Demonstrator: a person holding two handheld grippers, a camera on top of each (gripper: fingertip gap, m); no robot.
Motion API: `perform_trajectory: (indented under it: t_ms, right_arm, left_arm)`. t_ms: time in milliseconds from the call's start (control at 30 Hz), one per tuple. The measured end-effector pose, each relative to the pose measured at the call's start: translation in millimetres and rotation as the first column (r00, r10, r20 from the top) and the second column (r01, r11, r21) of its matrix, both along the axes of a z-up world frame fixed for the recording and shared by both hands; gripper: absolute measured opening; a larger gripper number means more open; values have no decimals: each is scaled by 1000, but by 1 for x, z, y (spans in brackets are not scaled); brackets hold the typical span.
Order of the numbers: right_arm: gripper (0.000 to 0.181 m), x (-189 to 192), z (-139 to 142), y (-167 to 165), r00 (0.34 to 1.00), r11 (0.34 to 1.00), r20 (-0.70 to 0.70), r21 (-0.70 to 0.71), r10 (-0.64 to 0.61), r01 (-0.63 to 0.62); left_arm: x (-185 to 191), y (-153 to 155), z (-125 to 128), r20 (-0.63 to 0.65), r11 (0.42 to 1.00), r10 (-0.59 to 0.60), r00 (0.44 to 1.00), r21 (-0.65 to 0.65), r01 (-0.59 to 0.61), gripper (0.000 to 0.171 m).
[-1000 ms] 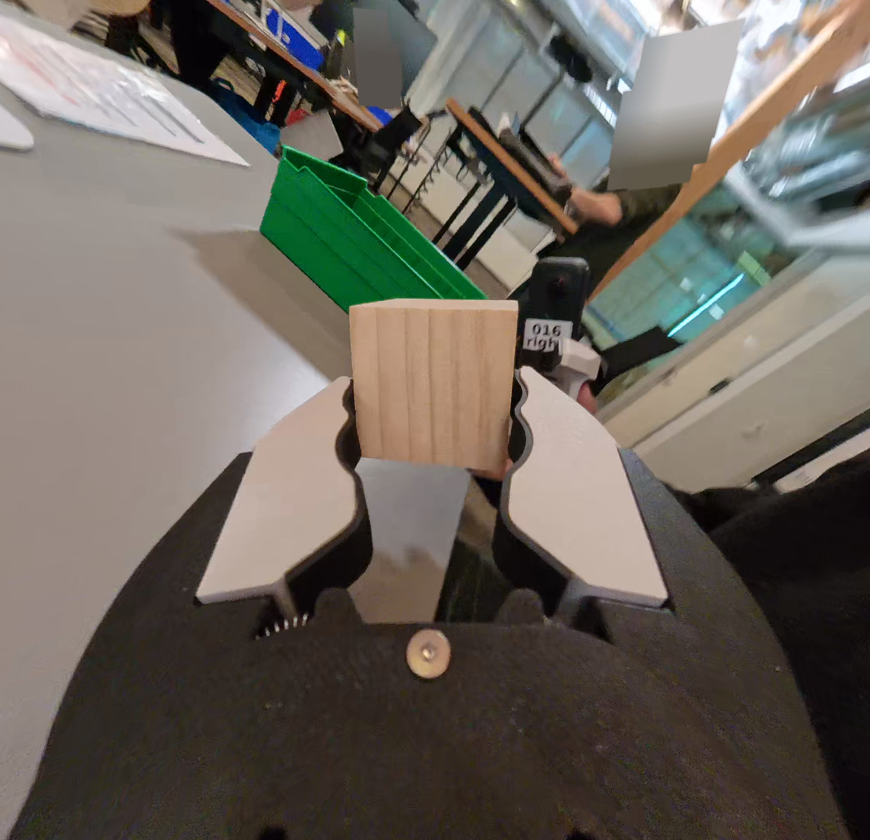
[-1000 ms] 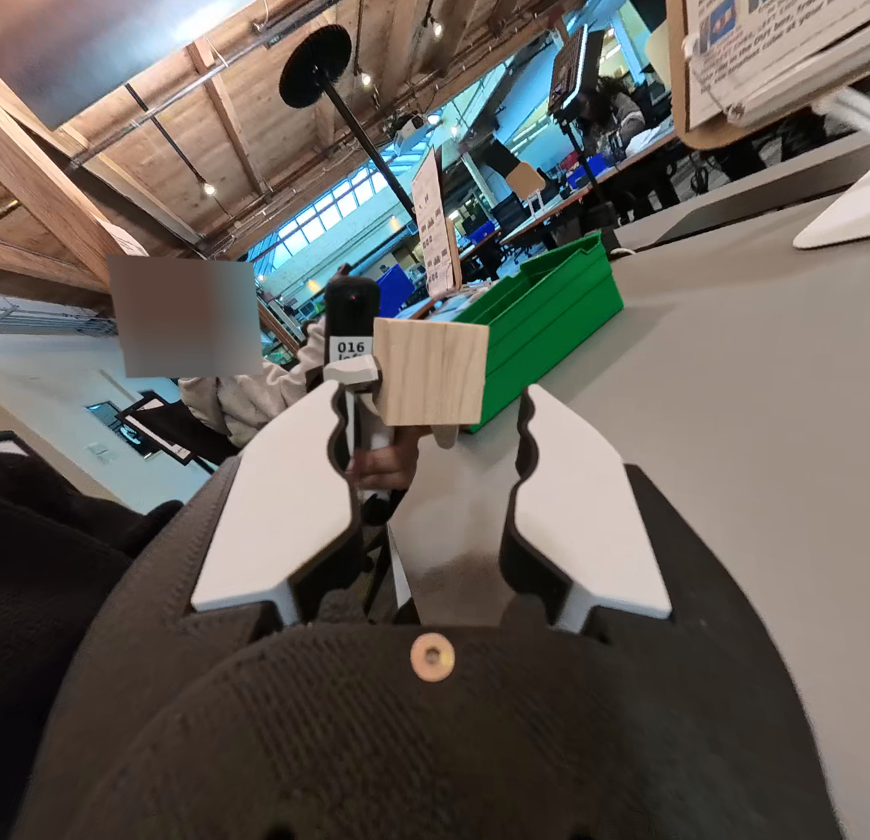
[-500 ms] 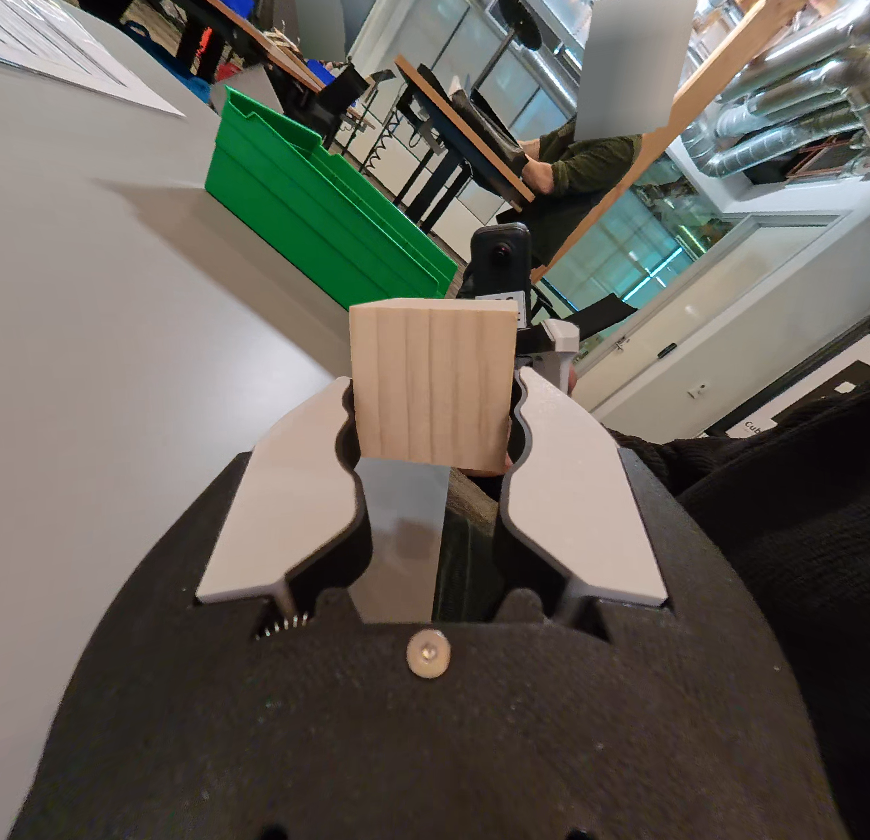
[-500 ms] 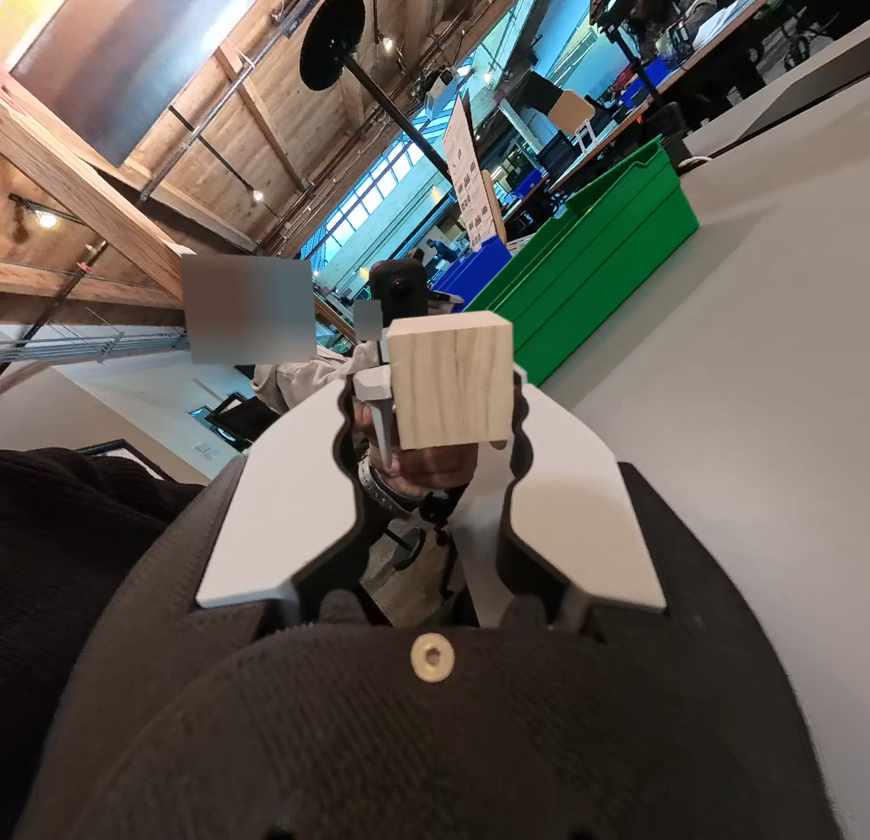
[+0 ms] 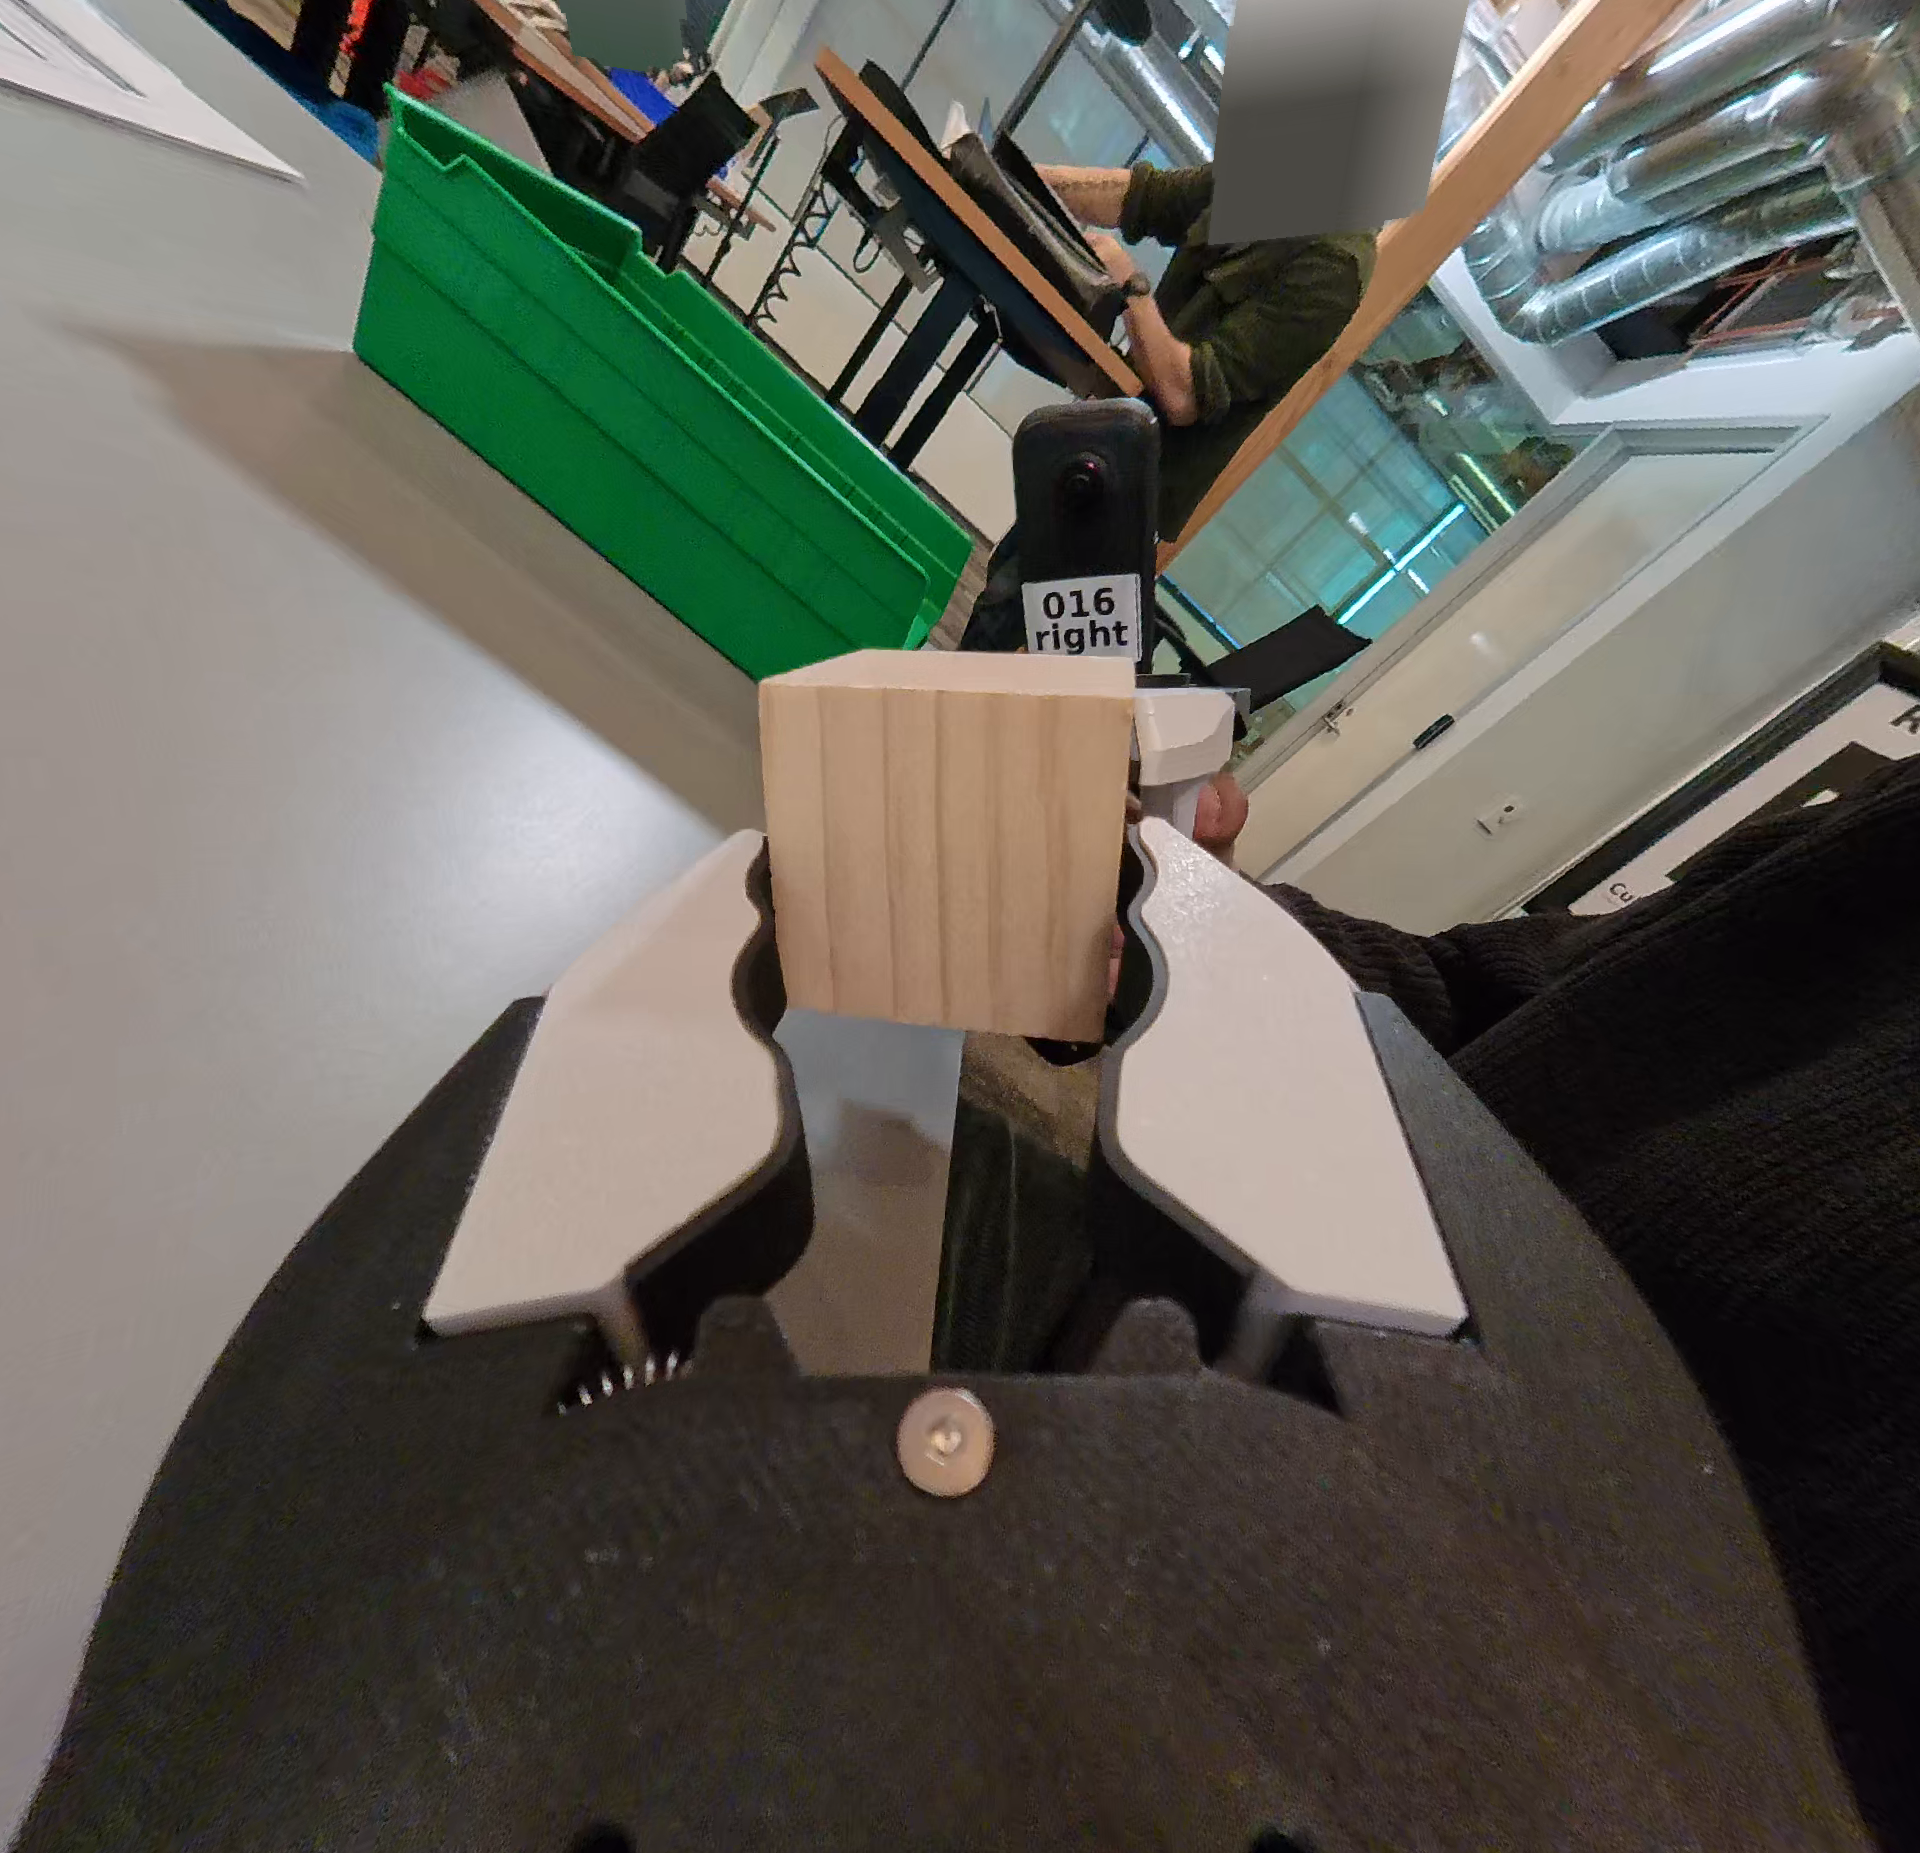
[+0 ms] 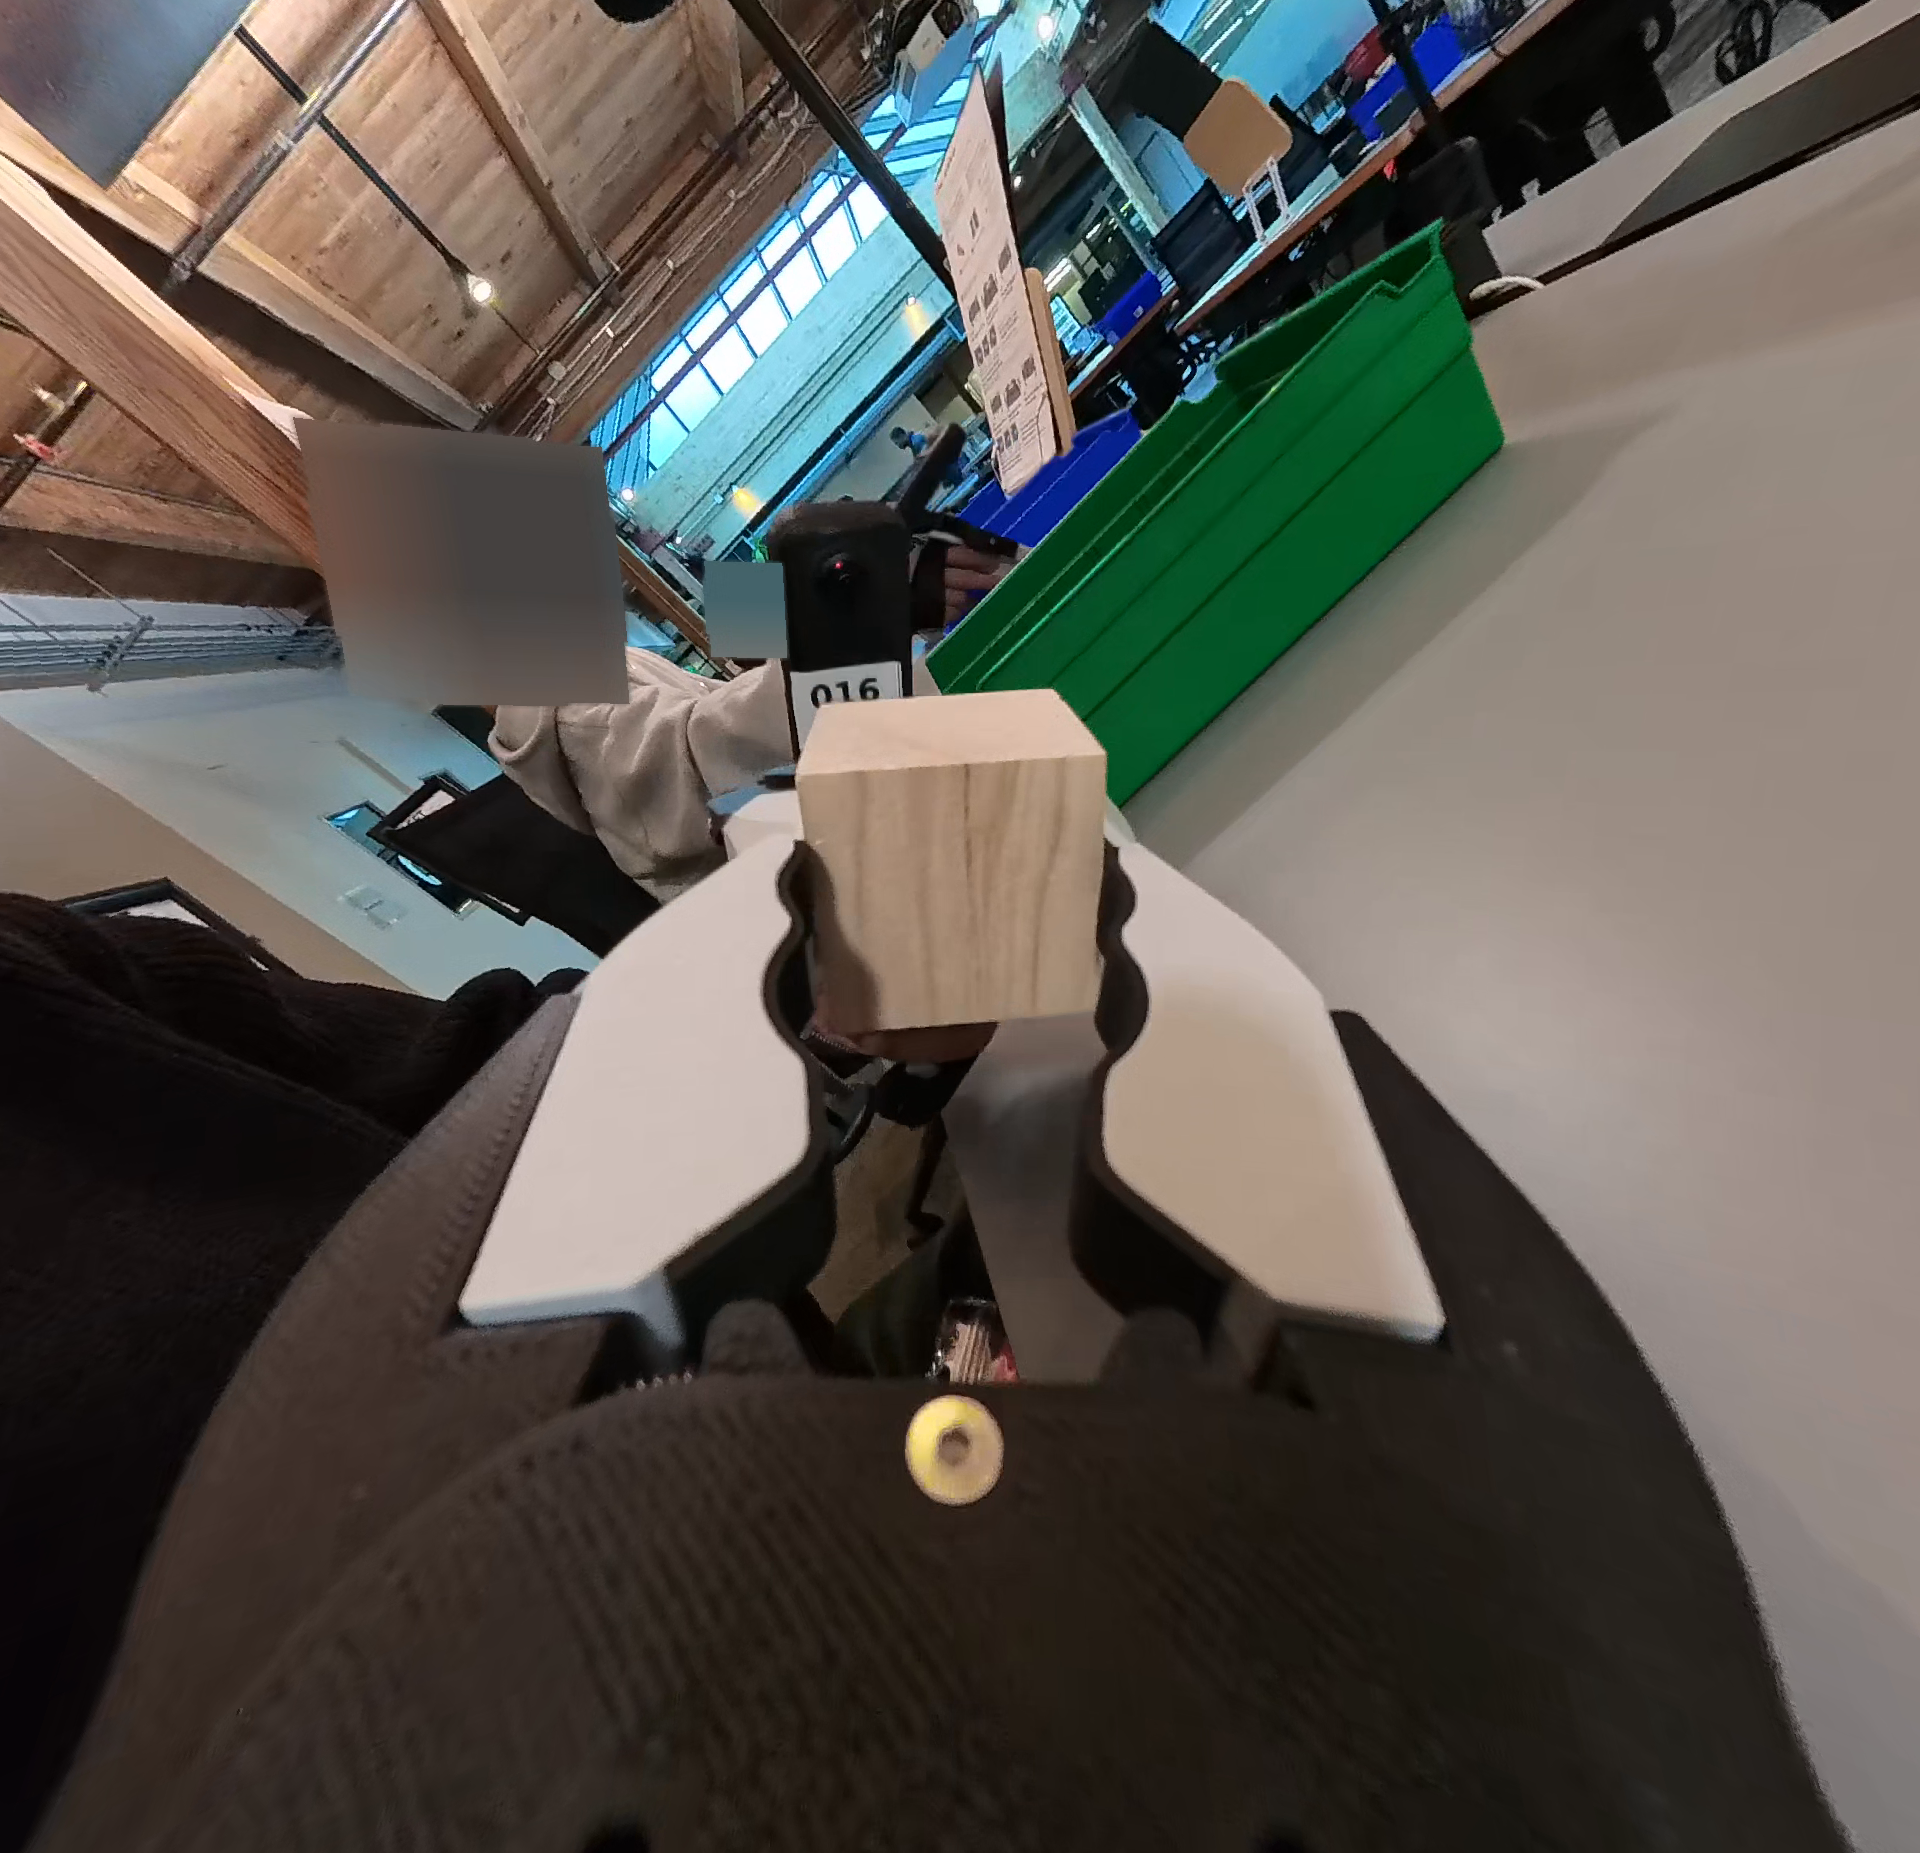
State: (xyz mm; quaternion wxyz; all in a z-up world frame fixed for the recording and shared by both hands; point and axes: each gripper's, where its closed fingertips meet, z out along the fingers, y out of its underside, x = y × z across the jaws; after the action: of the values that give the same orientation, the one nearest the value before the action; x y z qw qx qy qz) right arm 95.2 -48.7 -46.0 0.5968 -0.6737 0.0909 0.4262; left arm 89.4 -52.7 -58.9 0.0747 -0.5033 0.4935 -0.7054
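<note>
The left claw [image 5: 940, 930] holds a pale wooden cube [image 5: 940, 847]. Its two white fingers [image 5: 623, 1097] press on the cube's two sides. The right claw [image 6: 951, 930] grips the same wooden cube [image 6: 951, 868] from the other way, with its fingers [image 6: 665, 1107] tight against the sides too. So the cube sits up in the air between both claws, just off the edge of the grey worktop [image 5: 260, 816].

Behind the cube, the left view shows the other claw's black camera [image 5: 1086, 499] with a small white label [image 5: 1081, 619] that has writing on it. The right view shows the same kind of camera [image 6: 842, 598] and label [image 6: 847, 686], partly hidden by the cube.

A green bin [image 5: 623, 432] stands on the worktop, well apart from the claws. The right view shows it too [image 6: 1247, 546].

Only the left view shows silver pipes [image 5: 1662, 193] and a person in a dark green top at a desk [image 5: 966, 193]. Only the right view shows a wooden ceiling [image 6: 364, 193], a standing board with pictures [image 6: 997, 297] and a person in a pale top [image 6: 644, 764].
</note>
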Motion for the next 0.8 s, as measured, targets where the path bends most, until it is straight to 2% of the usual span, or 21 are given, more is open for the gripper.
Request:
perform_trajectory:
  t_ms: [67,167,300,367,433,567,667,800]
  right_arm:
    - [54,1,2,-1,1000,1000,5,2,-6,6]
    - [53,8,8,-4,1000,1000,20,4,-22,22]
    - [53,38,46,-21,996,995,42,70,-73,70]
    - [53,65,60,-35,981,993,158,56,-113,106]
    - [53,107,69,-51,925,984,339,6,-172,181]
    - [54,205,78,-84,744,938,643,-115,-180,326]
    - [54,269,58,-107,586,909,810,-248,5,335]
    - [54,314,9,-127,472,856,827,-456,306,243]
  left_arm:
    - [-2,-3,6,36,1000,-14,999,-12,14,75]
    - [-6,-5,12,69,999,-32,997,-14,33,83]
    - [-7,-6,9,50,999,-46,998,-6,46,85]
    - [-7,-8,6,41,998,-59,997,8,59,84]
    - [-7,-11,2,26,997,-66,997,34,65,84]
    - [-7,-19,-8,-2,991,-96,995,92,96,83]
    - [-6,-23,-14,-18,986,-114,993,121,115,82]
    - [-2,-27,-24,-53,982,-120,991,137,126,82]
